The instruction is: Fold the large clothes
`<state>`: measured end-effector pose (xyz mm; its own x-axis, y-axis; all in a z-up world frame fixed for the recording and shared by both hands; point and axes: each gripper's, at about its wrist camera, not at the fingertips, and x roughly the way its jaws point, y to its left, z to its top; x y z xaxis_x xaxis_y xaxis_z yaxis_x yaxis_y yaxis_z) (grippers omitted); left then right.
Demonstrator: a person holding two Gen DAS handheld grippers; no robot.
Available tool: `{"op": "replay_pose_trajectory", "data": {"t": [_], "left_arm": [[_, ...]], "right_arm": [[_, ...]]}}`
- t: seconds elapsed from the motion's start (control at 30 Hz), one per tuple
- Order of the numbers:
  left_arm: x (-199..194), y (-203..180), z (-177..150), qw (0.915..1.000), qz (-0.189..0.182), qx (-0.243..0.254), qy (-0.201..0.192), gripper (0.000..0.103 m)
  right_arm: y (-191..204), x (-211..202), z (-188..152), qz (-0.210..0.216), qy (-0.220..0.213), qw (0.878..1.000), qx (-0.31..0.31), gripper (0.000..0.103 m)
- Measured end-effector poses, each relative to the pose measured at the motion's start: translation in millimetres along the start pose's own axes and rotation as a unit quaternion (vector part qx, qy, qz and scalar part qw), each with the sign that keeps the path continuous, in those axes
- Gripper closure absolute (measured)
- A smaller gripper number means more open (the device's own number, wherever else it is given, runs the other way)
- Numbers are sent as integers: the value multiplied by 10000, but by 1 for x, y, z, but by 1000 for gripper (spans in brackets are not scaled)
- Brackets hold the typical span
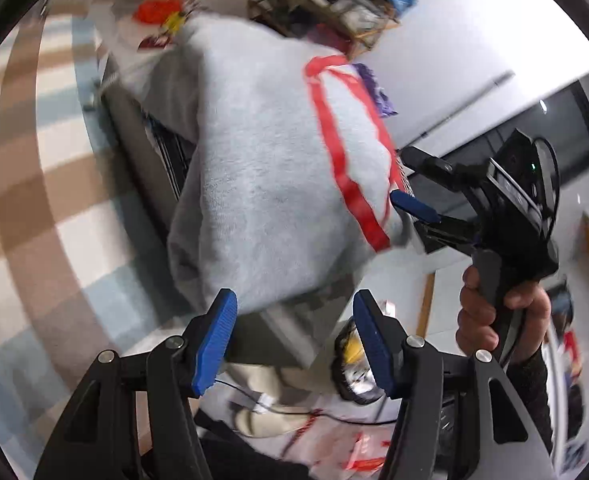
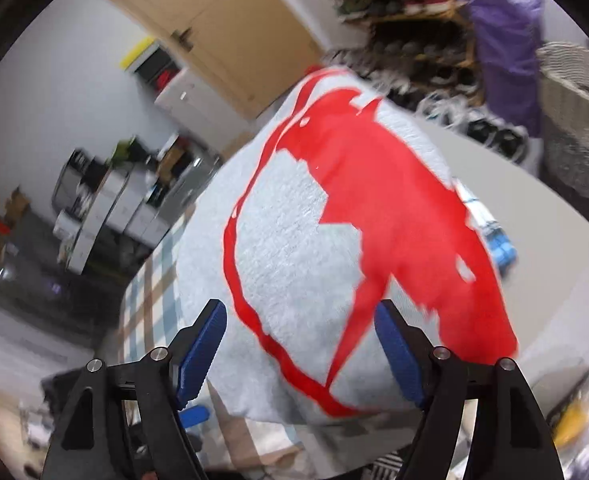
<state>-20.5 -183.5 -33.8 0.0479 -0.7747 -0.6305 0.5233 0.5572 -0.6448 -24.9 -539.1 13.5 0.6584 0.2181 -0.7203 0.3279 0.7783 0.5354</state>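
A folded light grey sweatshirt (image 1: 262, 168) with a red print lies bundled on the table, its near end hanging over the edge. My left gripper (image 1: 294, 344) is open, its blue pads just below the bundle's near edge. In the left wrist view the right gripper (image 1: 410, 184) is held by a hand at the bundle's right side, jaws apart, lower pad against the cloth. In the right wrist view the sweatshirt (image 2: 294, 248) with its big red print fills the middle, and the right gripper (image 2: 300, 352) is open with the cloth between its pads.
A checked tablecloth (image 1: 34, 184) covers the table. A cluttered shoe rack (image 2: 414, 40) and a purple garment (image 2: 510, 52) stand behind. A wicker basket (image 2: 578, 120) sits at the right. Clothes and cables lie on the floor below (image 1: 286, 412).
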Motion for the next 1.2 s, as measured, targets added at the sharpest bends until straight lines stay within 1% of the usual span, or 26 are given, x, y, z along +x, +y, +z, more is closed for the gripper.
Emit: {"op": "replay_pose_trajectory", "data": {"t": [0.03,0.07,0.1,0.13,0.17,0.23,0.27,0.3,0.33,0.37,0.4,0.43,0.47,0.53,0.6,0.67,0.7,0.73,0.77,0.8,0.87,0.93,0.97,1.03,1.13,1.2], "left_arm": [[-13,-6,-5,9995,181,204,-130,48],[-25,-12,-9,9982,396,333,-302,48],[-35,-16,-13,9966,528,433,-454,48],[-50,-20,-18,9944,652,526,-649,48],[-61,-25,-26,9917,785,590,-827,48],[-84,-36,-39,9849,1057,729,-1161,48],[-91,-38,-42,9816,1168,798,-1284,48],[-101,-47,-52,9752,1356,948,-1466,48],[-108,-57,-63,9688,1499,1129,-1622,44],[-110,-54,-65,9654,1563,1212,-1700,40],[-115,-61,-74,9598,1681,1301,-1832,31],[-120,-68,-84,9548,1763,1392,-1950,24],[-121,-60,-79,9519,1801,1435,-2020,23],[-124,-61,-93,9408,1994,1594,-2229,23],[-128,-61,-105,9306,2168,1635,-2456,22],[-135,-60,-118,9223,2241,1611,-2704,14],[-139,-62,-127,9172,2244,1626,-2861,5],[-143,-63,-134,9126,2273,1654,-2969,1],[-145,-65,-142,9059,2387,1683,-3066,1],[-145,-69,-149,9024,2460,1748,-3077,1],[-143,-72,-156,9044,2425,1780,-3026,1],[-144,-74,-164,9057,2444,1686,-3024,1],[-145,-74,-168,9047,2440,1693,-3055,1],[-147,-76,-174,9001,2467,1765,-3127,1],[-149,-78,-183,8913,2622,1887,-3180,1],[-151,-80,-187,8865,2712,1937,-3211,1]], "right_arm": [[6,-4,-5,68,-75,9999,-6,25],[15,-11,-15,244,-163,9995,-128,25],[29,-20,-28,348,-304,9983,-365,25],[43,-30,-42,331,-532,9961,-622,25],[51,-37,-51,308,-669,9943,-771,26],[68,-59,-87,53,-1158,9871,-1103,19],[70,-65,-97,-55,-1338,9842,-1160,13],[75,-74,-115,-198,-1638,9786,-1232,9],[79,-81,-128,-254,-1845,9738,-1307,8],[84,-87,-141,-279,-2038,9685,-1406,6],[89,-93,-157,-260,-2231,9624,-1529,1],[93,-97,-167,-239,-2313,9593,-1600,0],[95,-100,-178,-242,-2425,9560,-1633,0],[100,-105,-192,-195,-2607,9495,-1736,0],[100,-114,-210,-299,-2827,9424,-1765,0],[98,-128,-232,-328,-3066,9346,-1774,0],[98,-134,-243,-343,-3120,9321,-1806,0],[98,-136,-249,-332,-3160,9300,-1847,0],[98,-140,-258,-304,-3236,9265,-1895,0],[99,-144,-266,-309,-3287,9243,-1917,0],[104,-149,-277,-306,-3316,9197,-2081,0],[108,-153,-283,-339,-3355,9165,-2151,0],[109,-157,-289,-343,-3409,9143,-2160,0],[110,-164,-299,-326,-3497,9110,-2160,0],[109,-170,-310,-231,-3518,9103,-2167,0],[108,-172,-317,-269,-3597,9067,-2185,0]]}}
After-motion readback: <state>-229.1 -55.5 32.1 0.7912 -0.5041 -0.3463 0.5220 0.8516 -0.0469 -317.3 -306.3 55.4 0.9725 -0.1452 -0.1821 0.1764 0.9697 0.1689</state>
